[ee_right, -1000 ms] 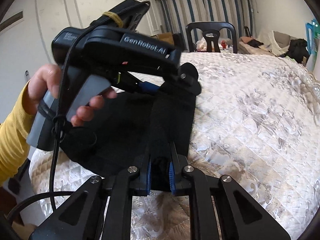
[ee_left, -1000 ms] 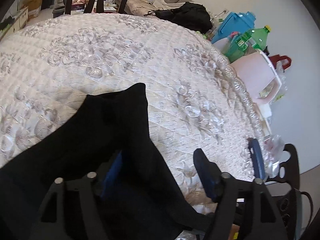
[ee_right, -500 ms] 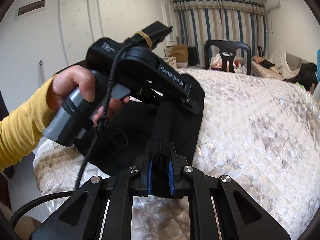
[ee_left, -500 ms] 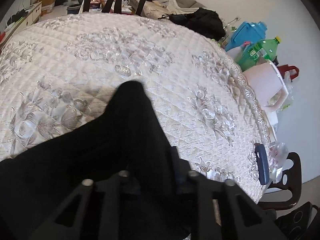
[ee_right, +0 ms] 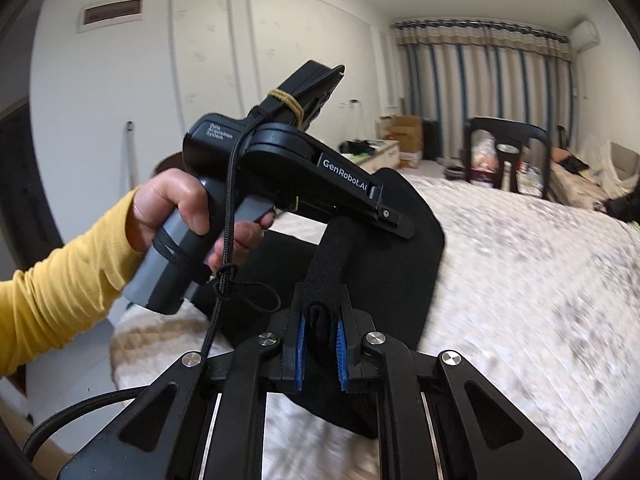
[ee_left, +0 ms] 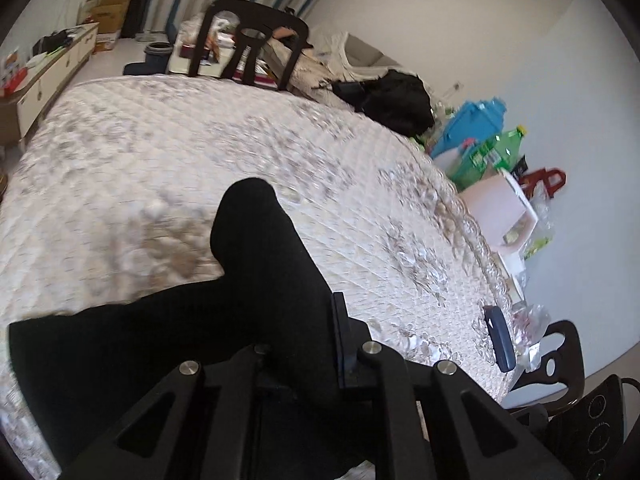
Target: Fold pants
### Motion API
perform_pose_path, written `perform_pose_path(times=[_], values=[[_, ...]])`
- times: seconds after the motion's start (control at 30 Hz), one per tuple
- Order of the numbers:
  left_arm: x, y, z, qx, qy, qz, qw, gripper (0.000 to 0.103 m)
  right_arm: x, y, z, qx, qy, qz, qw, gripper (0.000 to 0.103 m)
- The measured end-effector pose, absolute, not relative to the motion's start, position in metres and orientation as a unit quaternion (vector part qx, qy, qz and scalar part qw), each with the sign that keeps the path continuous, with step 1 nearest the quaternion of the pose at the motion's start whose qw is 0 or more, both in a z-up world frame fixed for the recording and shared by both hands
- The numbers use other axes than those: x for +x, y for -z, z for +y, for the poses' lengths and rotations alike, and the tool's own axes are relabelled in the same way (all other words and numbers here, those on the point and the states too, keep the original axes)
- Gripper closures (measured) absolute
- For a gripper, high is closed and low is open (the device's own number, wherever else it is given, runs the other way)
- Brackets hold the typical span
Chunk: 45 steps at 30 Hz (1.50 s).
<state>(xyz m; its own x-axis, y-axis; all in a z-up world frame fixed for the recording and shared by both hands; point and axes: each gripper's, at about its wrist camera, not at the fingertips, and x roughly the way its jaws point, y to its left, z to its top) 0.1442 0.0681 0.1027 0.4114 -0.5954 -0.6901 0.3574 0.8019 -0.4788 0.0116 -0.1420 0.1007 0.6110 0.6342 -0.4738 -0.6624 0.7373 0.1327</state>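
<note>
While both tongs pinch the black pants point(ee_left: 256, 300), carry the gathered edge across evenly.
The right tongs point(ee_right: 320, 344) clamp a bunched fold; the left tongs point(ee_left: 304, 364) are pressed onto cloth. Keep both level and taut. The pants lie on the quilted bed point(ee_left: 160, 152), their length apparently running away leftward from the left tongs.
</note>
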Motion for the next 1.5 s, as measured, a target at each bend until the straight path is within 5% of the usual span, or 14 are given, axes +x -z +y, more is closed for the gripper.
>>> perform_pose_path(times=[1.0, 1.17, 1.33, 1.5], values=[[0.143, -0.039, 0.224, -0.165, 0.253, 0.456, 0.837, 0.087, 0.073, -0.049, -0.025, -0.023, -0.475, 0.352, 0.806, 0.091], [0.137, -0.037, 0.227, -0.144, 0.242, 0.456, 0.845, 0.072, 0.074, -0.04, -0.018, -0.021, -0.473, 0.37, 0.799, 0.087], [0.121, -0.046, 0.232, -0.116, 0.208, 0.445, 0.863, 0.041, 0.075, -0.038, -0.011, -0.004, -0.482, 0.384, 0.788, 0.074], [0.103, -0.055, 0.244, -0.119, 0.184, 0.434, 0.874, 0.04, 0.07, -0.048, -0.012, -0.019, -0.5, 0.369, 0.783, 0.073]])
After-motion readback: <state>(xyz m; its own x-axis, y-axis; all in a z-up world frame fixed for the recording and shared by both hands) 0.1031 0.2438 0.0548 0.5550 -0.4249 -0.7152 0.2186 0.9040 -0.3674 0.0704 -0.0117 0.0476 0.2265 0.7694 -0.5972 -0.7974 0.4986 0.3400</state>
